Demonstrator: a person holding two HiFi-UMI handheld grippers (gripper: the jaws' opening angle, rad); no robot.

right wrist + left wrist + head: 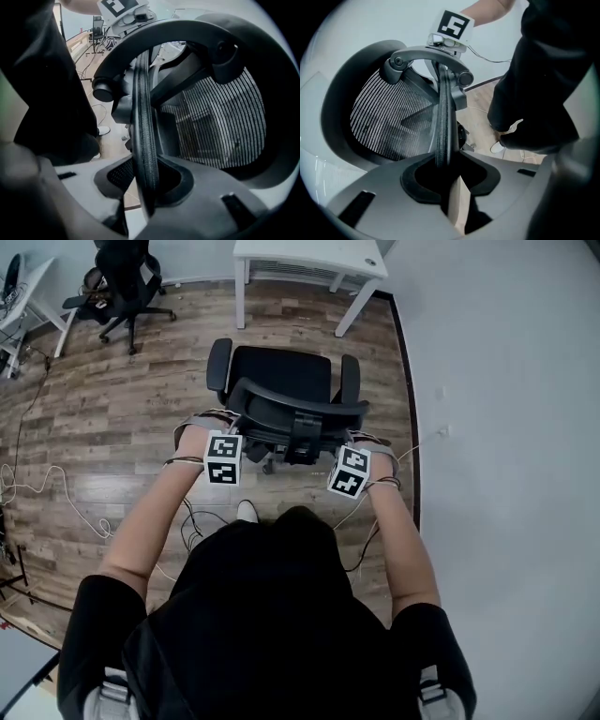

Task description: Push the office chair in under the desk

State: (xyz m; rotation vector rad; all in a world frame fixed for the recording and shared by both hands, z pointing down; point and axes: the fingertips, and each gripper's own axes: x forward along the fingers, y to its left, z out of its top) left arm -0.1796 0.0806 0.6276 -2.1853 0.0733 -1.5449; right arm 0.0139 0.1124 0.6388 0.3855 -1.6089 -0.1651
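The black office chair (281, 390) stands on the wood floor with its seat facing the white desk (309, 257) at the top of the head view, a stretch of floor between them. My left gripper (223, 439) is shut on the left rim of the mesh backrest (389, 117); the ribbed rim (442, 136) runs straight between its jaws (449, 176). My right gripper (354, 454) is shut on the right rim (143, 136), which sits in the notch between its jaws (146, 185). Each gripper view shows the other gripper's marker cube (454, 26) (117, 6) across the backrest.
A second black chair (127, 282) and a white table (28, 292) stand at the far left. Loose cables (42, 488) trail over the floor on the left. A grey wall (506, 390) runs close along the right side. The person's shoe (246, 511) is behind the chair.
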